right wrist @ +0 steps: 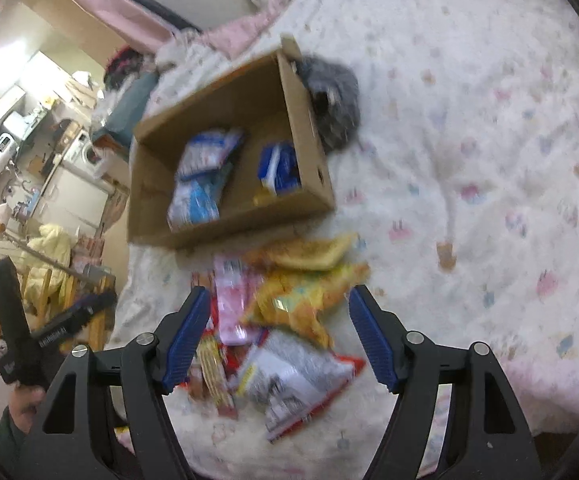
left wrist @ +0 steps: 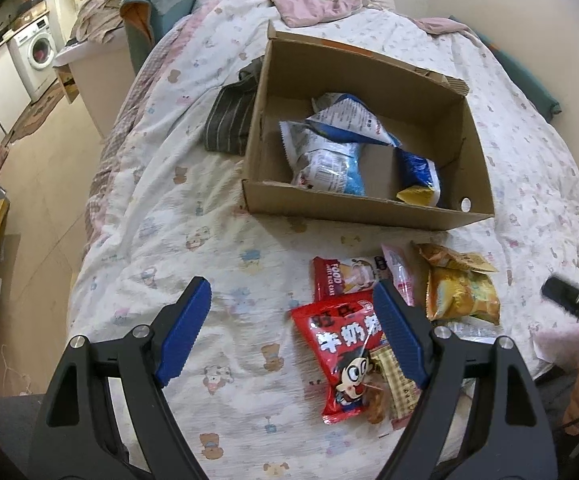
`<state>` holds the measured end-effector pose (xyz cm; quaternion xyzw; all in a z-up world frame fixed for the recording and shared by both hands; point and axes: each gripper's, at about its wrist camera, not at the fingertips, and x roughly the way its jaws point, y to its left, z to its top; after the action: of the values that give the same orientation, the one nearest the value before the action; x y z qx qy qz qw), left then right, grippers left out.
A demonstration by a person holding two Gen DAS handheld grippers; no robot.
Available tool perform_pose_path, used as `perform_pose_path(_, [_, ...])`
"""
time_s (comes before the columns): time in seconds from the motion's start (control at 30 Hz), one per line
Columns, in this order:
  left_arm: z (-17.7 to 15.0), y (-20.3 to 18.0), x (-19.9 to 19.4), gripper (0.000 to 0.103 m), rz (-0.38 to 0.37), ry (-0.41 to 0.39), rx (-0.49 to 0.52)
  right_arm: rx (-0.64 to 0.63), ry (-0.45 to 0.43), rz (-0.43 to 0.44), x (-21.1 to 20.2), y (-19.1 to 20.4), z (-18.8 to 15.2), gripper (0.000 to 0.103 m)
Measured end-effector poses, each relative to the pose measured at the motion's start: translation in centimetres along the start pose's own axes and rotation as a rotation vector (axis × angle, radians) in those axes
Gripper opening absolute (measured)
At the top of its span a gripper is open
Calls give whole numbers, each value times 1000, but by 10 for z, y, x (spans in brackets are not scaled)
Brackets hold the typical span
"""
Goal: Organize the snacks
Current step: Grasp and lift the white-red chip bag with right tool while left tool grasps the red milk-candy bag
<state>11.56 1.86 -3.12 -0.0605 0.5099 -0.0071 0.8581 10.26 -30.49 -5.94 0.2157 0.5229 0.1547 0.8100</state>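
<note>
With both the left gripper (left wrist: 291, 332) and right gripper (right wrist: 279, 338) hovering fingers apart and empty over the loose snack packets (right wrist: 285, 320) on the bed (blurred here), I'd pinch one crinkly edge squarely before carrying to the open brown cardboard box (left wrist: 369, 208).

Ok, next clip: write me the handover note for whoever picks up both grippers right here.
Left gripper: open, empty, over the bed beside the red packet.
Right gripper: open, empty, above the loose pile, yellow packets between its fingers but not gripped.
Done: blue-and-white packets already in the cardboard box.
Left: red, pink, yellow and silver packets lie on the quilt in front of the box; move them in.
</note>
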Motion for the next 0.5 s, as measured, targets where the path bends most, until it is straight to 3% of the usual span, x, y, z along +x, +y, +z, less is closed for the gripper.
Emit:
perform_pose_path(0.07, [-1,4,2,81,-1,10,-13,11,75,-21,13,-5,-6,82])
perform_pose_path(0.2, [-3,8,6,81,5,29,-28,124,327,-16,58,-21,-28,85])
perform_pose_path(0.33, [-3,7,8,81,-2,40,-32,-63,350,-148,82,9,-32,95])
perform_pose_path(0.5, [-3,8,8,81,6,35,-34,-87,411,-145,106,18,-35,96])
